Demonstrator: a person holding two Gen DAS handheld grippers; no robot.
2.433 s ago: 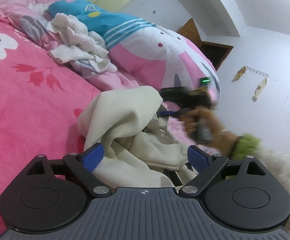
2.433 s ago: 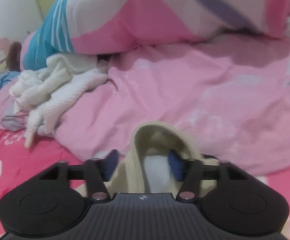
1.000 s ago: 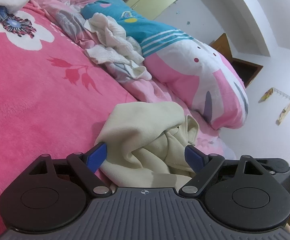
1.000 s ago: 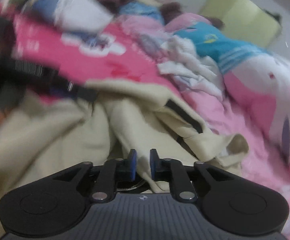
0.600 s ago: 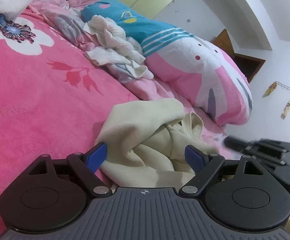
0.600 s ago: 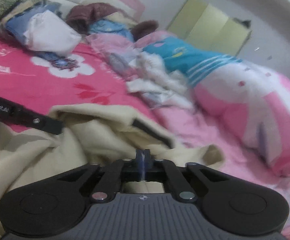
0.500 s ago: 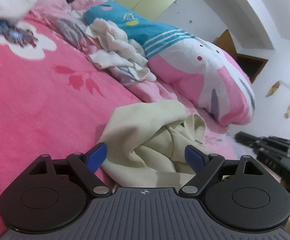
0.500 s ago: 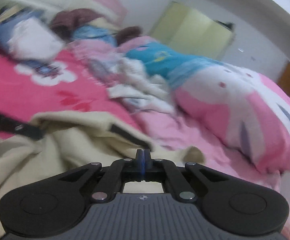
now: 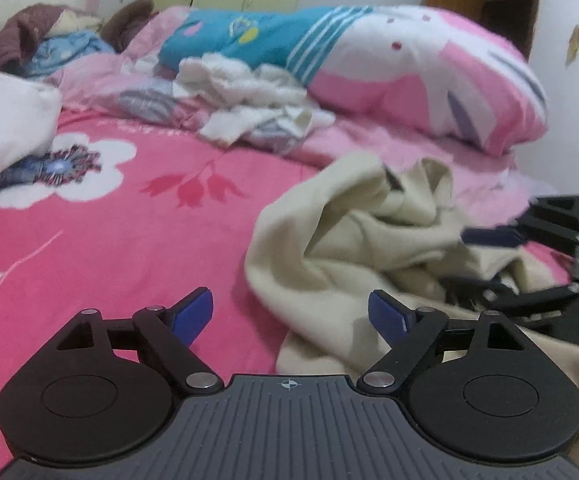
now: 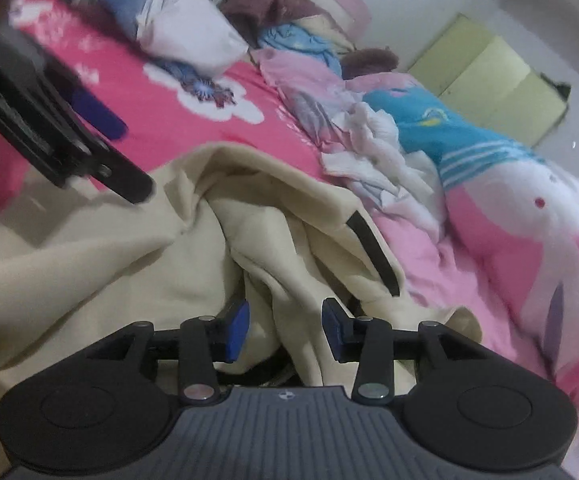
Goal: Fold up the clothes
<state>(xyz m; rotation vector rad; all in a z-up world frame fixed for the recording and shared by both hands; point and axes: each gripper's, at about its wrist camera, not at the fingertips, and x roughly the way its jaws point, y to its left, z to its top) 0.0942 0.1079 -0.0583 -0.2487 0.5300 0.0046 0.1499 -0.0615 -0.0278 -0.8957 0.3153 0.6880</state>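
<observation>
Right wrist view: the right gripper (image 10: 285, 330) is opening over a ridge of the cream garment (image 10: 257, 224) between its fingers (left gripper (image 9: 291, 316) wide, empty), so a reclose may bunch several layers.

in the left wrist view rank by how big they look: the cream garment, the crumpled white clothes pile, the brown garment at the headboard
1. cream garment, largest, though it lies nearest the camera, which inflates it.
2. crumpled white clothes pile.
3. brown garment, smallest as seen; it lies farthest back and is partly hidden, so its true size is unsure.
</observation>
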